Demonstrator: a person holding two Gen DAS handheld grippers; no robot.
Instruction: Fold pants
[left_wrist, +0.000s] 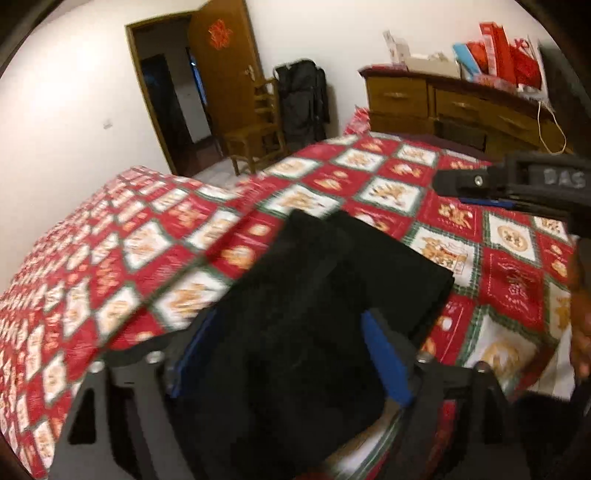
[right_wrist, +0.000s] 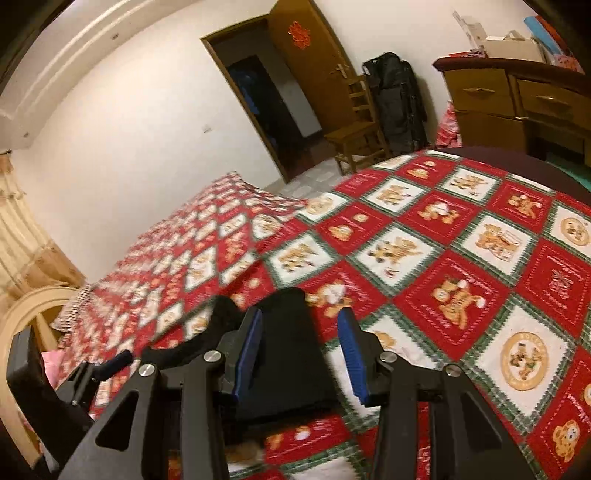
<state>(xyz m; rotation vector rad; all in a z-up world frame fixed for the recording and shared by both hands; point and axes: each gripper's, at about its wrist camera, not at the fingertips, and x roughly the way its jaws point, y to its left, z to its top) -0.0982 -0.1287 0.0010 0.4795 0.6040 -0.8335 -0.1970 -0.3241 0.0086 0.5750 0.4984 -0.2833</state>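
Your left gripper (left_wrist: 291, 354) is spread wide around the black pants (left_wrist: 332, 280).
Pants run far-left; right gripper (right_wrist: 301, 354), also spread, sits at their right edge.

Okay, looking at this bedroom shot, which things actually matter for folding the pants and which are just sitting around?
Part of the job:
- black pants, folded on the bed
- left gripper, open
- right gripper, open
- patterned bedspread, the work surface

Just lying about:
- wooden chair
- black bag
- dresser
- red boxes on top
- open door
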